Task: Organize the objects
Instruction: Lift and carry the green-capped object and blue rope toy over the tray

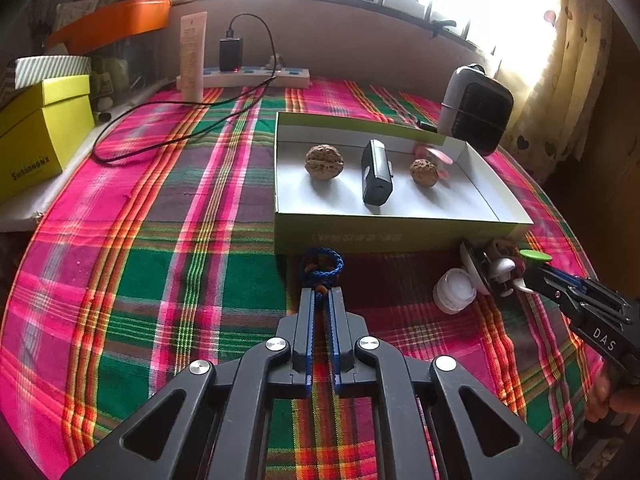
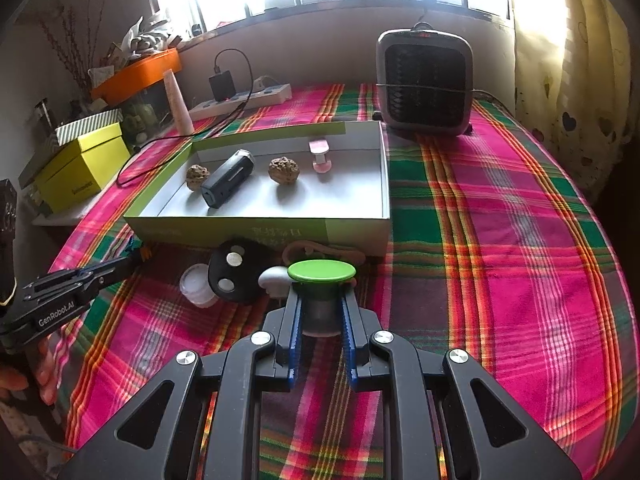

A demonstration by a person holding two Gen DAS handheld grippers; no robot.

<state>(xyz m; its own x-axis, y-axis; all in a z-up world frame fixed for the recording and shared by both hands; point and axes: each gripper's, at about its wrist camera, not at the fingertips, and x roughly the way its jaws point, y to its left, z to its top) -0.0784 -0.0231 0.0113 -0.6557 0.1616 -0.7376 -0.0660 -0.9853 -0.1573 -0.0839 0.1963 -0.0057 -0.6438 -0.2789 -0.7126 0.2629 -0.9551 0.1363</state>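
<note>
A shallow green-sided box (image 1: 384, 232) (image 2: 256, 228) on the plaid cloth holds two walnuts (image 1: 323, 161) (image 2: 283, 169), a black device (image 1: 376, 174) (image 2: 228, 178) and a pink item (image 2: 320, 156). My left gripper (image 1: 322, 292) is shut on a blue braided cord (image 1: 322, 266) just in front of the box. My right gripper (image 2: 320, 300) is shut on a small jar with a green lid (image 2: 322, 271), also seen in the left wrist view (image 1: 534, 256). Beside it lie a white jar (image 1: 456, 290) (image 2: 196, 282), a black key fob (image 2: 232, 276) and a white piece (image 2: 274, 278).
A grey fan heater (image 2: 426, 80) (image 1: 476, 110) stands behind the box. A power strip with charger and cable (image 1: 248, 72) (image 2: 240, 100), a tall tube (image 1: 194, 56) and yellow boxes (image 1: 36, 136) sit at the back left. A curtain (image 2: 568, 52) hangs right.
</note>
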